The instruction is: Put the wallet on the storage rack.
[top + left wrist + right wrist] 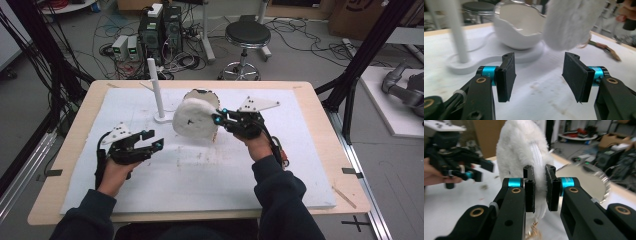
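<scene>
Fluffy white pouch [192, 120]: off the table, beside the stand [158, 95].
Right gripper [539, 187]: clamped on its zip edge.
Left gripper [538, 75]: open, empty.
Risk: thin pinch, fur could slip out.

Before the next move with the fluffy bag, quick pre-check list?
1. Right gripper pinched on the bag at its zipper edge: ok.
2. Bag lifted off the mat: cannot tell; the gripper views suggest it hangs.
3. Left gripper open, nothing between its pads: ok.
4. Bag apart from the post: ok in the high view.
5. Bowl stand behind the bag, close: cannot tell whether they touch.
6. Bag chain dangling below the grip, snag risk: not ok.
</scene>
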A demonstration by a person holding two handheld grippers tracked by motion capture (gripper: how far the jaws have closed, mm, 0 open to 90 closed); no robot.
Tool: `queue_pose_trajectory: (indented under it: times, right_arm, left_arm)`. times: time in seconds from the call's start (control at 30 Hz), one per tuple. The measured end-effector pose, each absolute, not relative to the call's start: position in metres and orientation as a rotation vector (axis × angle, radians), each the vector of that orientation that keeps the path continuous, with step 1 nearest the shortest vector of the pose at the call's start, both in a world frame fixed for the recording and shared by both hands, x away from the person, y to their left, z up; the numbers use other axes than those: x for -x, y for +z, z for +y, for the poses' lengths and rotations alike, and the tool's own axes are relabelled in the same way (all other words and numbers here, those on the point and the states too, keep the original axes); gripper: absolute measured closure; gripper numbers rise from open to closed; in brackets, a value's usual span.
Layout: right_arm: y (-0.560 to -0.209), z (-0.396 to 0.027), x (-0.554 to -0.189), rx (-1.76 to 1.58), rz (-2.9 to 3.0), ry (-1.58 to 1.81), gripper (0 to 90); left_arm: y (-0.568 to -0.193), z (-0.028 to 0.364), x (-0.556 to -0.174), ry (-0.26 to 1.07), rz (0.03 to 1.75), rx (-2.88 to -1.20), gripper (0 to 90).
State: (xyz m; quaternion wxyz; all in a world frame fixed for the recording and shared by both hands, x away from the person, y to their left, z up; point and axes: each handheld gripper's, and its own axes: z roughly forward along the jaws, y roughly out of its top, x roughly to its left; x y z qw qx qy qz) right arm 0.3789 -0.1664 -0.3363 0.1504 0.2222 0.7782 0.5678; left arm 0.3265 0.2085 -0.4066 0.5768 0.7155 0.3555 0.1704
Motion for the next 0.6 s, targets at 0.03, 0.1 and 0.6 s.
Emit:
queue_pose_trajectory:
  times: [0.03,0.1,0.6]
  right_arm:
    - [-0.331,-0.165,-0.383,-0.632,2.223,1.618,81.2]
    - [-0.322,-0.164,-0.392,-0.623,2.209,1.588,81.2]
    - [-0.301,-0.140,-0.463,-0.501,2.212,1.384,81.0]
  left_arm:
    - [-0.406,0.220,-0.328,0.424,0.858,-1.647,41.1]
    - [-0.405,0.229,-0.328,0.451,0.889,-1.625,35.2]
    - [-0.408,0.245,-0.329,0.477,0.941,-1.590,26.8]
